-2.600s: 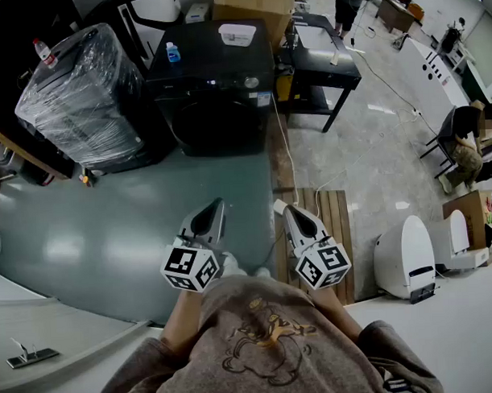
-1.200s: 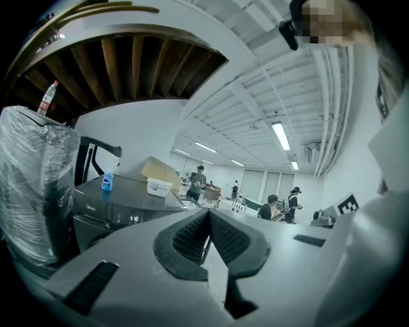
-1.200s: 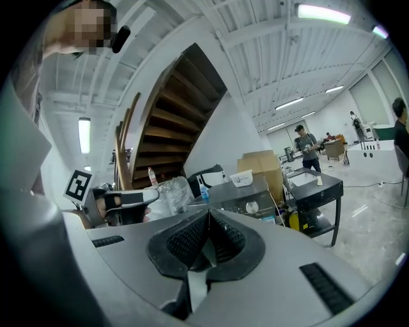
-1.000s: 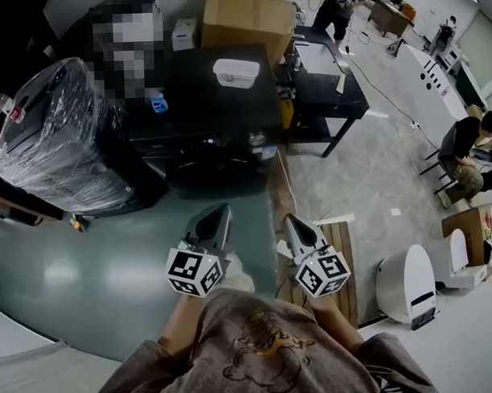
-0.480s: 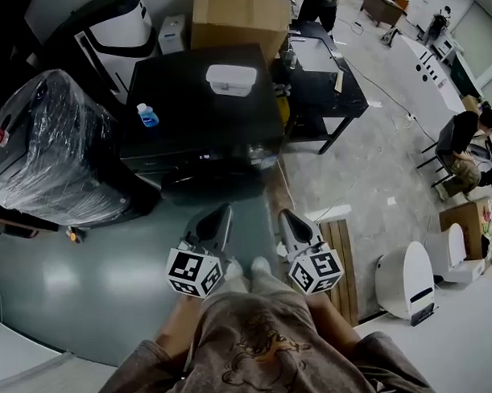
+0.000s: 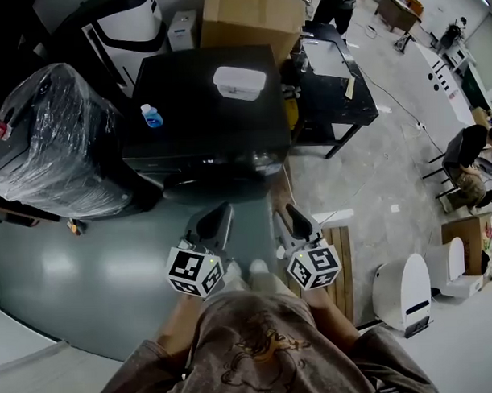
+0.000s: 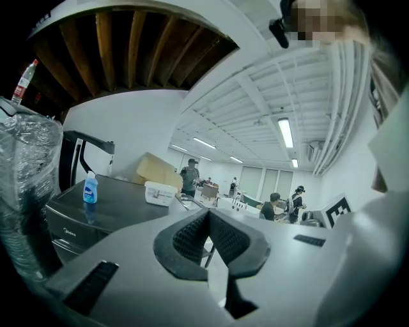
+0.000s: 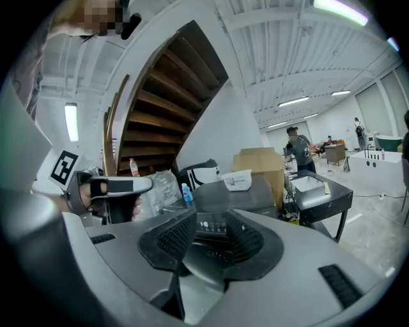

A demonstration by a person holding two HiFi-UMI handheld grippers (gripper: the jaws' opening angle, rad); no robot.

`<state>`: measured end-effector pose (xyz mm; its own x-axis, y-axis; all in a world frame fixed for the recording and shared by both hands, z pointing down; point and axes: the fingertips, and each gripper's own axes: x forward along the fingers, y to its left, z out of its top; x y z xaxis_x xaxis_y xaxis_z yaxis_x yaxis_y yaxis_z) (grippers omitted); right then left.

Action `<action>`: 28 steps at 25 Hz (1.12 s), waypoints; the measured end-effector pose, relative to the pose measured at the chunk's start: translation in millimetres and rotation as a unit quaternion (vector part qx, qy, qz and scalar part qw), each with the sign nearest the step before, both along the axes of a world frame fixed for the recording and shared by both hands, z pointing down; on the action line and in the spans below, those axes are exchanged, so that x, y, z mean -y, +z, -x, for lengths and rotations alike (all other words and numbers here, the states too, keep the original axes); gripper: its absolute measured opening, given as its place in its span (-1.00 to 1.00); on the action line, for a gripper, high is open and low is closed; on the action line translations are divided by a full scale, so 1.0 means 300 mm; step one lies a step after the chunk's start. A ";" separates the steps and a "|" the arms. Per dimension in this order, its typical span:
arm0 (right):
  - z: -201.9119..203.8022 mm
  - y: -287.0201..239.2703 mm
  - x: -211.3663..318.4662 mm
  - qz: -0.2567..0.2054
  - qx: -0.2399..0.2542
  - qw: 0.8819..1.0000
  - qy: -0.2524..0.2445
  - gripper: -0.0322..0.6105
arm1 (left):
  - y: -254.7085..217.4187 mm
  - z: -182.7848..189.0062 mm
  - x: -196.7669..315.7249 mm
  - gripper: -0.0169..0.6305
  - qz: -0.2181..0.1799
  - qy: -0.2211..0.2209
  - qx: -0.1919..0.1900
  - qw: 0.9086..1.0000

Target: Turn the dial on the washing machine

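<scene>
The fingers of our left gripper (image 6: 218,210) are pressed together; those of our right gripper (image 6: 290,211) have just been opening and stand spread, nothing between them. Open floor (image 6: 87,262) separates us from the washing machine (image 6: 202,96), its dial (image 6: 265,158) at the front's right end, a wrapped appliance (image 6: 51,142) hemming its left. We cannot read its panel lettering.

The glossy floor (image 6: 87,270) carries the black washing machine (image 6: 202,96) at the far side, a plastic-wrapped unit (image 6: 55,142) just left. On the machine's top: a blue bottle (image 6: 150,116) left, a white tub (image 6: 239,81) farther right.
</scene>
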<state>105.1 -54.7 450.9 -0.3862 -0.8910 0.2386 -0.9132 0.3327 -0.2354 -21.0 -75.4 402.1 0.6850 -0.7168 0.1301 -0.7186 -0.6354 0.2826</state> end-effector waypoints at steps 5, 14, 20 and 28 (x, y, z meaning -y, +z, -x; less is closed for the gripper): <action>0.011 0.079 0.081 0.019 -0.027 0.999 -0.006 -0.12 | 0.018 -0.004 0.027 -0.97 0.004 -0.008 0.002 1.000; -0.010 0.231 0.258 0.042 -0.064 0.997 0.010 -0.10 | 0.062 -0.013 0.078 -0.97 0.013 -0.017 0.004 1.000; -0.035 0.365 0.407 0.067 -0.081 0.994 0.027 -0.10 | 0.084 -0.020 0.109 -0.97 0.017 -0.022 0.004 1.000; -0.032 0.535 0.554 0.101 -0.132 0.986 0.018 -0.10 | 0.170 -0.006 0.126 -0.97 0.044 -0.023 0.014 0.999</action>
<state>114.7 -220.9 611.3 -0.2568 -0.8271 0.4999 -0.9616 0.2707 -0.0461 -19.3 -113.2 453.1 0.6470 -0.7321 0.2131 -0.7547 -0.5750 0.3161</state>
